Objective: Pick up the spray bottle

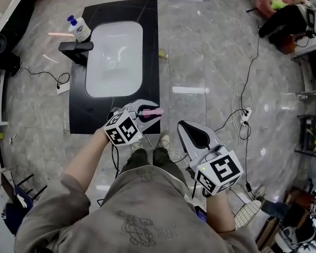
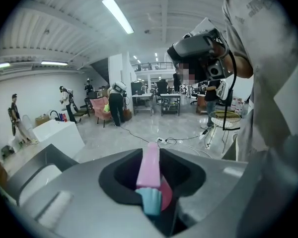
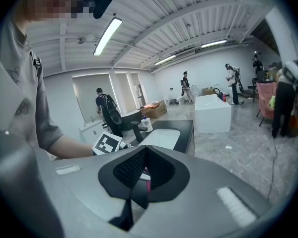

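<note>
Far beyond the left fingers, at the counter's far left corner: white plastic soap bottle with a blue pump (image 1: 80, 29), just beside a black block-shaped tap (image 1: 76, 47). Ahead of those fingers, a white oval basin (image 1: 115, 57) sunk in the black stone counter (image 1: 150, 41), its near edge just below them.

Left gripper (image 1: 149, 112) at the end of a bent forearm, pointing rightward over the counter's near right corner. Fingers pinching a slim pink spray bottle (image 1: 154, 111). In the left gripper view, lying lengthwise between them, teal ribbed end nearest the camera.

Further right, clear of the counter edge: right gripper (image 1: 192, 133), low beside the person's hip, fingers pressed together on nothing, aimed back toward the counter.

Beyond and right of those fingers, open grey marble floor (image 1: 216, 46), crossed by loose cables to a white power strip (image 1: 246, 115).
</note>
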`<state>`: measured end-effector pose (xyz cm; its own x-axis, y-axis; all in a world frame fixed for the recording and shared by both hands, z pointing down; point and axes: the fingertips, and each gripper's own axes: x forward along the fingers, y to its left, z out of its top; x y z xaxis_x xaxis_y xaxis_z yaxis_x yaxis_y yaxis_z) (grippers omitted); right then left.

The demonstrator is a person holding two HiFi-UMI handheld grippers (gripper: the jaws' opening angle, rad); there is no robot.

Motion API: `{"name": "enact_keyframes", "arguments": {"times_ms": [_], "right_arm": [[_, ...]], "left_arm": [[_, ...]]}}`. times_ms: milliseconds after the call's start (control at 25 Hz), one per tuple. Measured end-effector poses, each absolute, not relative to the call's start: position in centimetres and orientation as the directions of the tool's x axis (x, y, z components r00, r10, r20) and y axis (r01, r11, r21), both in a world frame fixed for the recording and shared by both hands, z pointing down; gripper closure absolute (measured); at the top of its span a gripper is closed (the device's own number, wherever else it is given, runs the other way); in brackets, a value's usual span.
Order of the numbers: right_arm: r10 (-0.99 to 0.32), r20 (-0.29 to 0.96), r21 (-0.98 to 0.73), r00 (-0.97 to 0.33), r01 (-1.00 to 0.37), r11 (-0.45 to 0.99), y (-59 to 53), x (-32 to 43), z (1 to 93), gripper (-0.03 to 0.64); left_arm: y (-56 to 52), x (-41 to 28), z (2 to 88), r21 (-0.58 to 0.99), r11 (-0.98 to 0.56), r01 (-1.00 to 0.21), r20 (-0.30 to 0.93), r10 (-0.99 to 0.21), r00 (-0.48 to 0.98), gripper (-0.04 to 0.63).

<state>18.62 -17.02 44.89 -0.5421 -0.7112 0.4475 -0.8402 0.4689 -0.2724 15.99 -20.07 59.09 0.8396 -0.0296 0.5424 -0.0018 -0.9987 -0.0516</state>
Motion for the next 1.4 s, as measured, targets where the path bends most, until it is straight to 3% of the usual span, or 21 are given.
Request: {"name": "enact_keyframes", "arguments": {"times_ms": [200, 440, 1000, 1400], "right_arm": [[-0.722, 0.440, -0.268, -0.534, -0.846, 0.462, -17.6, 19.0, 44.6, 0.589], [-0.725, 0.407, -0.250, -0.556, -0.831, 0.497, -18.9, 18.4, 43.2, 0.589], [-0.598, 0.392, -0.228, -0.699, -0.704, 0.673, -21.3, 11.5, 42.6, 0.589], [-0.505, 0.394, -0.221, -0.768, -0.613, 0.759, -22.8, 6.9, 42.7, 0.589]], "left_arm": [[-21.1, 15.0, 58.1, -0.048, -0.995, -0.085, 0.537, -0.098, 0.838, 0.488], [-24.1, 11.1, 55.0, -0.023, -0.954, -0.298, 0.492, -0.270, 0.828, 0.488], [-28.1, -3.9, 51.4, -0.130, -0.735, -0.666, 0.489, -0.632, 0.602, 0.488], [-27.2, -11.2, 51.2, -0.149, -0.614, -0.775, 0.500, -0.723, 0.477, 0.486]]}}
